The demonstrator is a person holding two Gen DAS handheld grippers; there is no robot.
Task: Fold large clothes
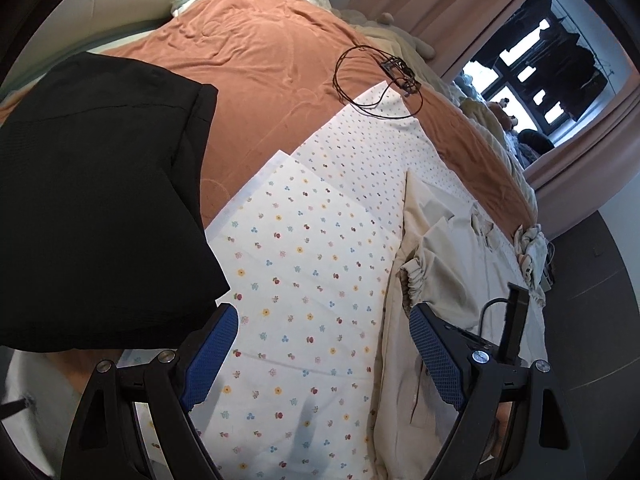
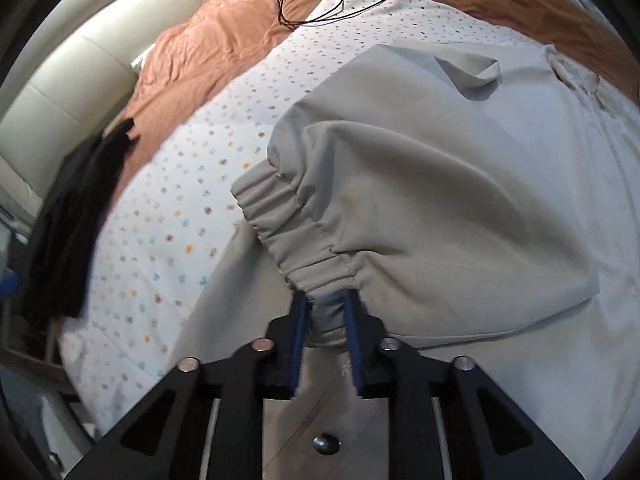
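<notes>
A beige jacket (image 2: 440,160) lies spread on a white floral sheet (image 2: 180,200) on the bed. Its sleeve is folded across the body, ending in an elastic cuff (image 2: 288,232). My right gripper (image 2: 326,300) is shut on the cloth just below that cuff, with fabric bunched between the blue pads. In the left wrist view the same jacket (image 1: 460,240) and cuff (image 1: 416,276) sit to the right. My left gripper (image 1: 322,312) hangs open above the floral sheet (image 1: 300,260) with nothing between its fingers.
A black garment (image 1: 100,180) lies to the left of the sheet, blurred at the left in the right wrist view (image 2: 68,232). The orange bedspread (image 1: 260,48) carries a black cable with a small device (image 1: 376,80). A padded headboard (image 2: 60,88) and a curtained window (image 1: 532,72) border the bed.
</notes>
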